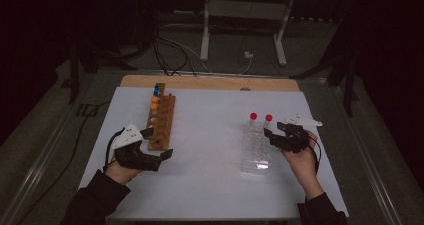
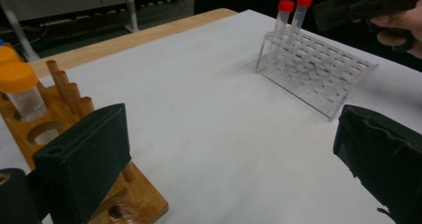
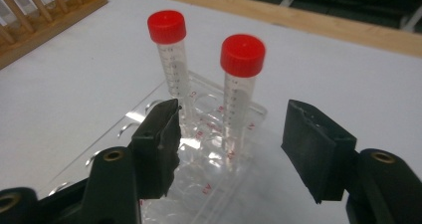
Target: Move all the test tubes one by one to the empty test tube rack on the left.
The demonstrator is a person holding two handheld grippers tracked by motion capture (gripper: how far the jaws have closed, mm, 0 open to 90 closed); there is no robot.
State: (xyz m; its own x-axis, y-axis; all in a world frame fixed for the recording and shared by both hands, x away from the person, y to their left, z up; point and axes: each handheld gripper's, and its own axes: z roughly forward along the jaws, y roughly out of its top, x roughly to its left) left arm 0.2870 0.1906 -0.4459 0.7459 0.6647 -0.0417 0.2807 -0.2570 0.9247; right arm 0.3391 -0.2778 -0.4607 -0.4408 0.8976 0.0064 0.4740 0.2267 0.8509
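Note:
A clear plastic tube rack (image 1: 256, 155) lies right of centre on the white sheet. Two red-capped tubes (image 1: 253, 117) (image 1: 268, 119) stand upright in its far end. My right gripper (image 1: 275, 130) is open just beside them. In the right gripper view the right-hand tube (image 3: 242, 55) stands between the spread jaws of the right gripper (image 3: 231, 139), untouched, and the other tube (image 3: 169, 27) rises behind the left jaw. A wooden rack (image 1: 161, 122) holds orange- and blue-capped tubes (image 1: 155, 101). My left gripper (image 1: 158, 144) is open and empty at that rack's near end (image 2: 134, 199).
The white sheet (image 1: 210, 160) covers a wooden table whose far edge (image 1: 210, 82) is bare. In the left gripper view an orange-capped tube (image 2: 20, 84) stands in the wooden rack, and the clear rack (image 2: 313, 67) lies ahead across open sheet. Cables and a metal frame (image 1: 245, 10) lie on the floor beyond.

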